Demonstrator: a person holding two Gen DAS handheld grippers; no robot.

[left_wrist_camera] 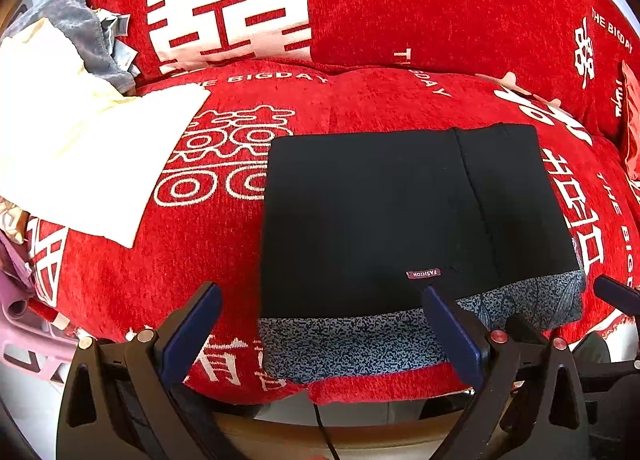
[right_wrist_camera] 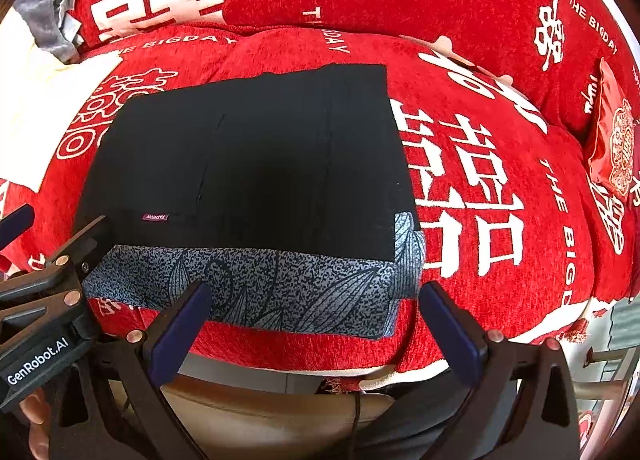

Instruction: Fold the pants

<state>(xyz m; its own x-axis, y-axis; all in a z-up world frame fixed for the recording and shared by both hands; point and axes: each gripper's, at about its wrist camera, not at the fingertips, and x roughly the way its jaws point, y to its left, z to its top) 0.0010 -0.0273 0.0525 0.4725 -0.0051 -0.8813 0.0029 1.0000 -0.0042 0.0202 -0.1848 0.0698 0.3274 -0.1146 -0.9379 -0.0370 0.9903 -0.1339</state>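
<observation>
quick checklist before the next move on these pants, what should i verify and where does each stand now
1. Left claw open and empty: ok.
2. Right claw open and empty: ok.
3. Black pants folded into a flat rectangle on the red sofa cover: ok.
4. Pants edges square with the patterned grey garment below them: not ok, grey shows along the near and right edges.
5. White cloth clear of the pants: ok, a gap of red shows between them.
6. Underside of the fold wrinkle-free: cannot tell, hidden.
</observation>
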